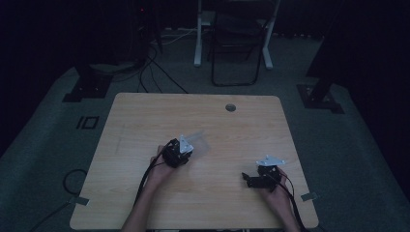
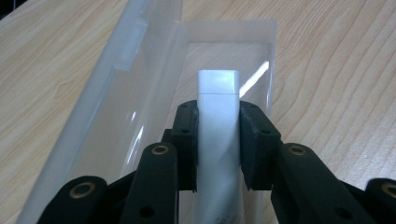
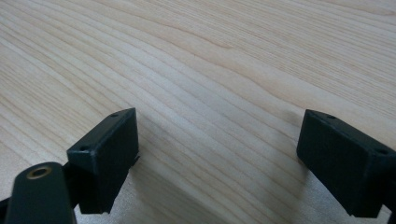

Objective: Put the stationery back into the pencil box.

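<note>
Wood table (image 1: 145,116) with a round hole (image 1: 230,107) by its far edge. Near the middle, the left gripper (image 2: 219,140) pinches a white tube (image 2: 218,116) over a clear open case (image 2: 140,93). Tiny writing low on the tube is too blurred to read. Near the right edge, the right gripper (image 3: 217,158) rests wide open, holding nothing.

**A pale wooden desk on grey carpet**

We see a light-grained desk (image 1: 145,111) with rounded corners and a round cable hole (image 1: 230,107) near its far edge. A clear plastic case (image 1: 200,141) lies open around the desk's middle; whether anything else rests there, we cannot tell.
</note>
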The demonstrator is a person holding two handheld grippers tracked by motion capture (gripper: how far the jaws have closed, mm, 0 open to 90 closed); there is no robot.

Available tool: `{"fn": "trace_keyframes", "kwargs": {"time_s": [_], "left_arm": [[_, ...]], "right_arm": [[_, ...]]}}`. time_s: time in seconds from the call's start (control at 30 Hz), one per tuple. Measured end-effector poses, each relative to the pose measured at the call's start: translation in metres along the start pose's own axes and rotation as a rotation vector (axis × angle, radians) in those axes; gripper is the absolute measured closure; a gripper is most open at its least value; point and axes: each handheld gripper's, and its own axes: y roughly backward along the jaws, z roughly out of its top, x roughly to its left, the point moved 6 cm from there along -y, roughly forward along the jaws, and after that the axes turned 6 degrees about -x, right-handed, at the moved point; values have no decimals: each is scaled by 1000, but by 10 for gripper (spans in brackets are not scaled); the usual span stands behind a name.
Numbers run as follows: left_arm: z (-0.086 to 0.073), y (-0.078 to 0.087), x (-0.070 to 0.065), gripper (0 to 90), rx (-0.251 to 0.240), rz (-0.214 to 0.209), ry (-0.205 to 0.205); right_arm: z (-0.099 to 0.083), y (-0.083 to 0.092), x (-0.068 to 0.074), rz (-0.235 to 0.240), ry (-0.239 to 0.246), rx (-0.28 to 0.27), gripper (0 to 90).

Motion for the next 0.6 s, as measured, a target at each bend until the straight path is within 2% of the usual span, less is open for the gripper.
{"fn": "trace_keyframes", "kwargs": {"time_s": [0.17,0.4,0.6], "left_arm": [[-1,-1,-1,700,8,0,-3],[3,5,-3,625,-4,0,-12],[8,16,-10,603,-47,1,-12]], "right_arm": [[0,0,0,0,0,0,127],[0,0,0,0,0,0,128],[0,0,0,0,0,0,128]]}}
